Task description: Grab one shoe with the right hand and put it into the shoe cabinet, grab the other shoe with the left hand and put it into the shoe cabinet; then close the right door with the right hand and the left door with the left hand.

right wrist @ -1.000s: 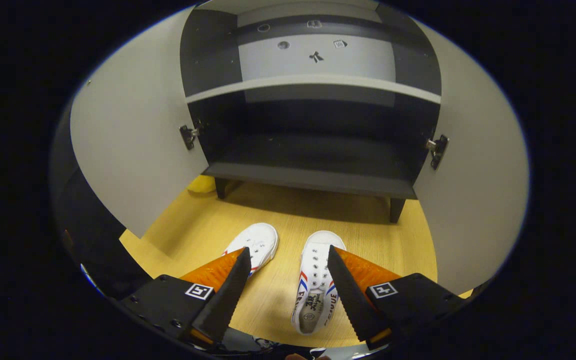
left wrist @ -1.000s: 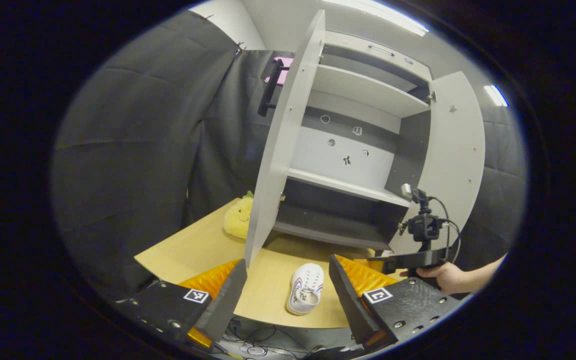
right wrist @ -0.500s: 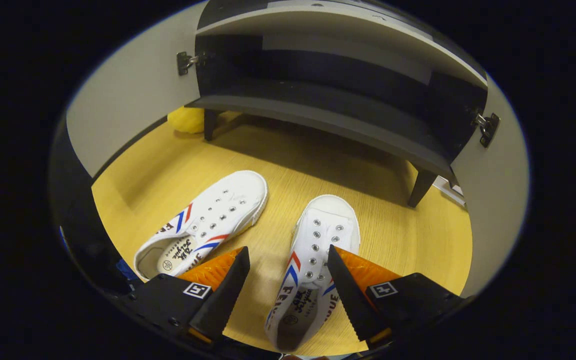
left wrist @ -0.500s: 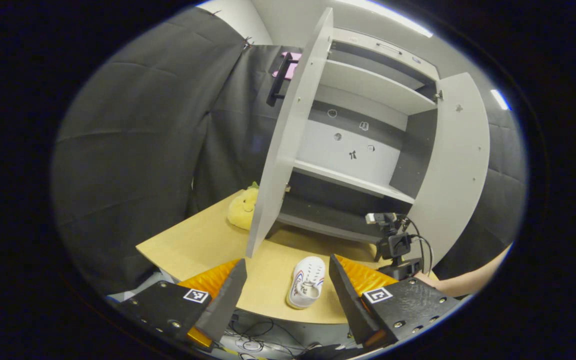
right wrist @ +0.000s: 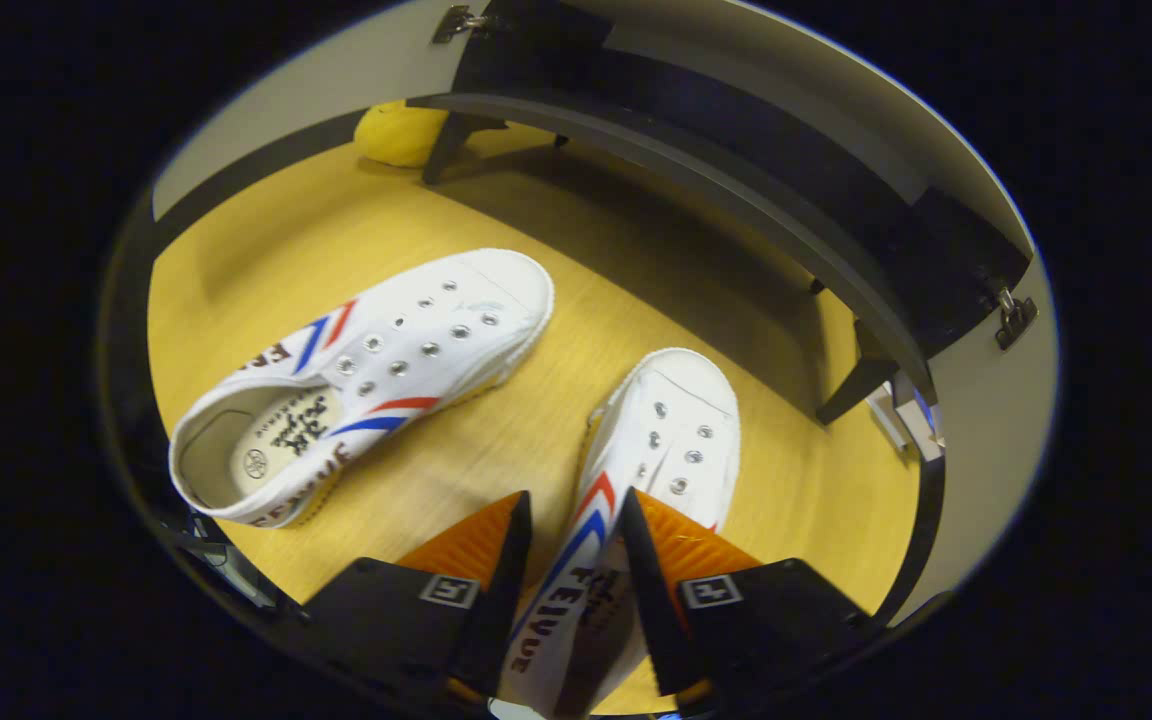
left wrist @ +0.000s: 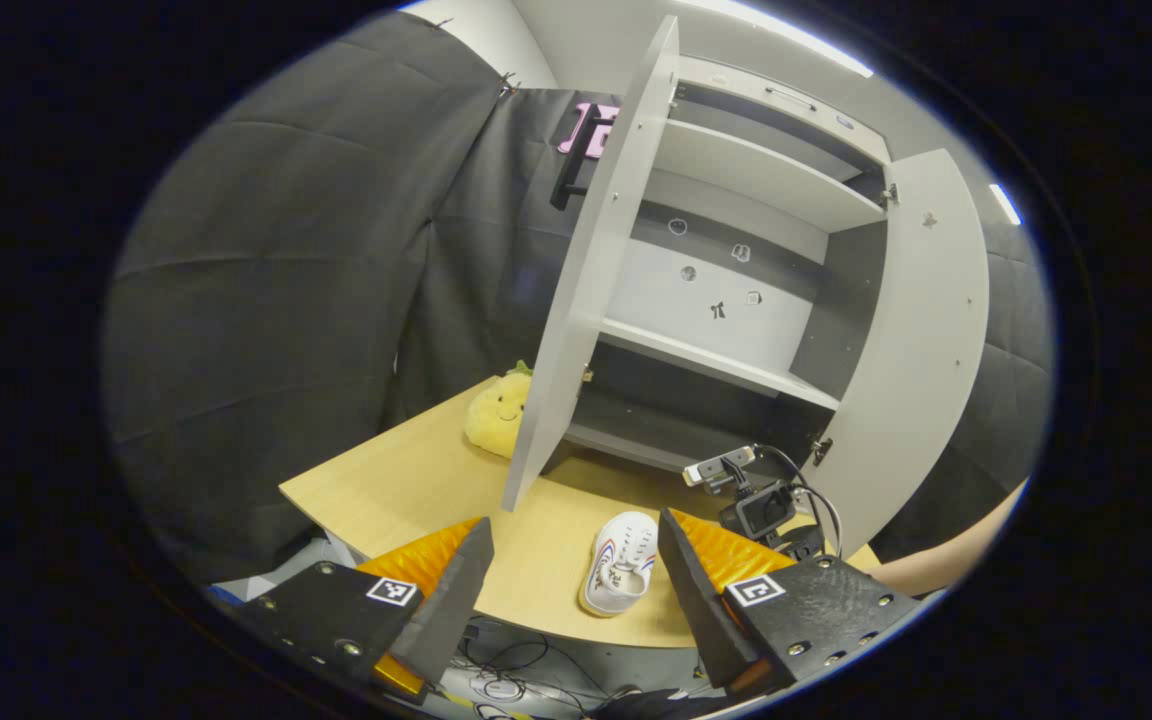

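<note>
The cabinet stands on short legs at the back of a wooden table, both doors swung wide: the left door juts edge-on toward the table's front, the right door stands at the far side. The bottom shelf lies open and dark, with bare table between its front edge and the shoes.

Two white canvas slip-ons with metal eyelets and red and blue stripes lie there. The left shoe rests apart, toe toward the cabinet. The right shoe lies near the right door, its side wall between the right gripper's narrowed fingers, which appear to pinch it at the heel opening.

The left gripper hangs wide open before the table's near edge, holding nothing.

One yellow plush toy sits beside the left door.
</note>
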The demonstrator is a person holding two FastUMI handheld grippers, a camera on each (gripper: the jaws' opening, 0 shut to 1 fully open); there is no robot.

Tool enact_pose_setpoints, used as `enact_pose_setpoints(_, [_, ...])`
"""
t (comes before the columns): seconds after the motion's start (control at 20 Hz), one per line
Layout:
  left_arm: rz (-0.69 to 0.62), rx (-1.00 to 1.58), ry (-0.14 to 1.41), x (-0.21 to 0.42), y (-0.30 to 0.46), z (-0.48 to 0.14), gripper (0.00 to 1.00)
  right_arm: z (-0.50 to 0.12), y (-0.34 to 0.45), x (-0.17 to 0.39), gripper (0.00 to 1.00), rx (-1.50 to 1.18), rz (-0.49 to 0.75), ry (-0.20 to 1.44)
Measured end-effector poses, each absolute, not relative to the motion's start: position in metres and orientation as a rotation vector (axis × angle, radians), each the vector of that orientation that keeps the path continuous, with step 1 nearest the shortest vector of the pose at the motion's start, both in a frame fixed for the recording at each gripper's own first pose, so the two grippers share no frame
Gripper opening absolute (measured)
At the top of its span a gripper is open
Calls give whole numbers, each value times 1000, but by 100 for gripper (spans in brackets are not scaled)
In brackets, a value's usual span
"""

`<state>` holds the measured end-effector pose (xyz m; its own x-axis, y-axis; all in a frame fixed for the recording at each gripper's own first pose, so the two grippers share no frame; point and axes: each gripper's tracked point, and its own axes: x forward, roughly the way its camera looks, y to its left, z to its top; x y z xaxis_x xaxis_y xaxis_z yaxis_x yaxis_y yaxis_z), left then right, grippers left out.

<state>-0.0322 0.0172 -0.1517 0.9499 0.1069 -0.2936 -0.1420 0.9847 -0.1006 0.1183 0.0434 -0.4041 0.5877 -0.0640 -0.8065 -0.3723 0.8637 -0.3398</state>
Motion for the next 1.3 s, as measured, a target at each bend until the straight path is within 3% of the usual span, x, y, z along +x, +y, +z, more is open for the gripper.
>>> enact_pose_setpoints(0.05, [129,-121,290,-33,18,-151,97,-404,44,115,36,-493,177,944])
enact_pose_setpoints(0.1, [130,-120,288,-34,19,-152,97,-402,41,116,40,-499,170,950])
enact_pose_setpoints(0.35, [122,-104,285,-35,17,-149,95,-400,40,116,7,-394,164,1004])
enact_pose_setpoints(0.45, [113,-93,281,-35,16,-147,95,-394,38,111,2,-354,170,1017])
enact_pose_setpoints(0.95, [55,31,174,-26,14,-104,95,-366,35,64,0,-44,111,966])
enact_pose_setpoints(1.3, [-42,77,169,-12,-6,-104,95,-263,36,59,1,-23,132,771])
